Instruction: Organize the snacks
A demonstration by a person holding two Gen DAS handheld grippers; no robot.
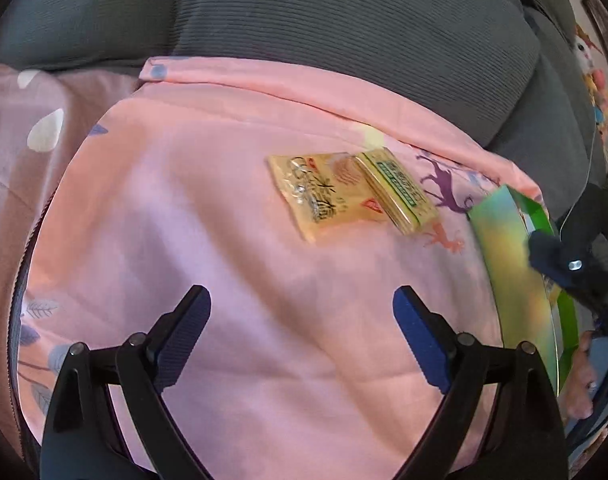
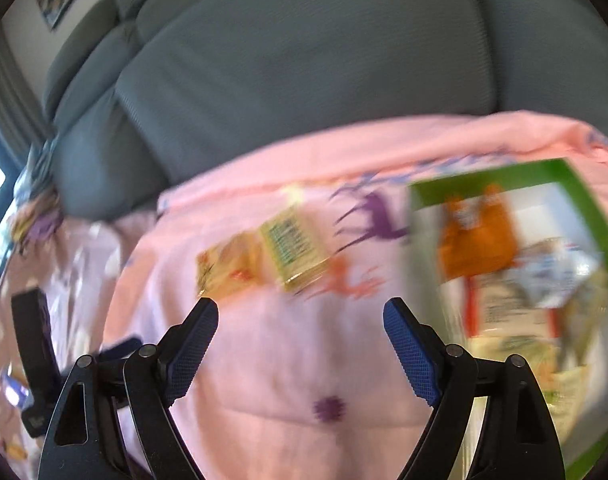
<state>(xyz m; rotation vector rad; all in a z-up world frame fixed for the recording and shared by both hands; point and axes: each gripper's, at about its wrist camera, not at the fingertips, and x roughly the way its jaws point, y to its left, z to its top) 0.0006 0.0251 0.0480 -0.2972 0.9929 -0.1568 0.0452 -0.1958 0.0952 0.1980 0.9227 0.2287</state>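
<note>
Two yellow snack packets [image 1: 346,192] are lying side by side, touching, on the pink blanket [image 1: 223,240], ahead of both grippers and apart from them. Left gripper [image 1: 301,312] is sitting spread, nothing between its pads; packets are lying up and right of it, long axes slanting down-right. Right gripper [image 2: 299,322] is also gaping empty; packets [image 2: 263,260] are sitting just beyond its left finger, likely nearer. Green box [image 2: 516,280], already holding snacks, is standing right. Grey sofa cushions [image 1: 344,40] are backing everything.

Pink blanket [image 1: 223,220] — purple deer print; yellow snack packets [image 1: 324,196] (green-rimmed box [image 2: 584,208]); grey cushions [image 1: 344,40].
</note>
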